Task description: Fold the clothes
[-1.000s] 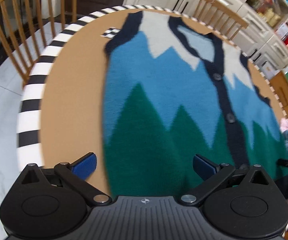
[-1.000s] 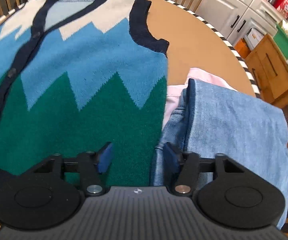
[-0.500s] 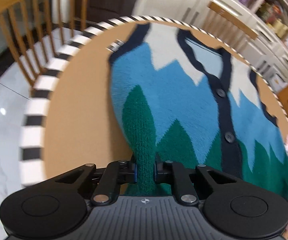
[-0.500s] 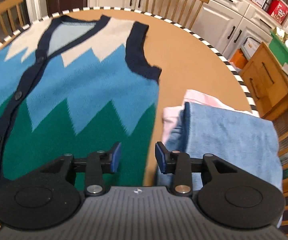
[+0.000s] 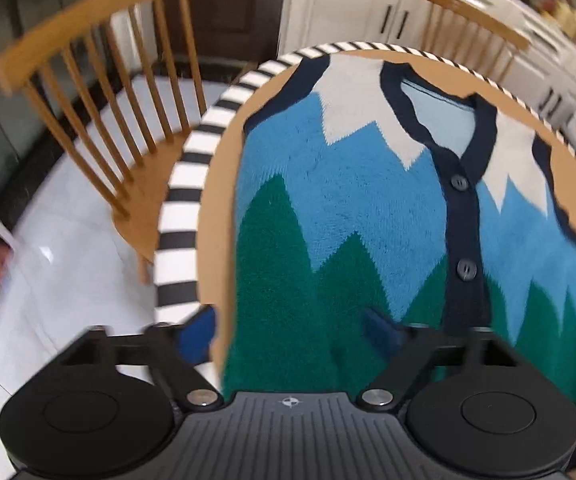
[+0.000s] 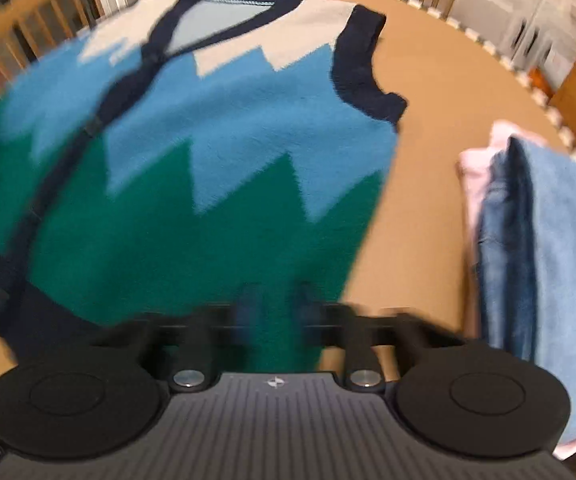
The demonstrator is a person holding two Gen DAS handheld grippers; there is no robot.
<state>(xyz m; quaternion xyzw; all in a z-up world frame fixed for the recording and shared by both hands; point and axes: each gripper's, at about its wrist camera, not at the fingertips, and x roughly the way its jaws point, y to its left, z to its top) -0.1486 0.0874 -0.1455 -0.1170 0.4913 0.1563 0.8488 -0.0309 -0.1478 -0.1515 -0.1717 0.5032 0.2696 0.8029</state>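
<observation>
A knitted vest (image 5: 368, 208) with blue, green and white zigzags and a navy button band lies flat on the round brown table (image 5: 217, 216). My left gripper (image 5: 288, 334) is open, its blue pads either side of the vest's green lower left edge. In the blurred right wrist view the vest (image 6: 223, 168) fills the middle. My right gripper (image 6: 275, 312) sits over its green lower right part with the jaws close together; blur hides whether cloth is pinched.
A stack of folded blue denim and pink clothes (image 6: 544, 248) sits at the table's right. The table has a black-and-white striped rim (image 5: 179, 216). Wooden chairs (image 5: 99, 92) stand around it, with white cabinets behind.
My left gripper, shut on the vest's left edge half a second ago, has opened and let it go. My right gripper has moved left over the vest and its jaws have narrowed.
</observation>
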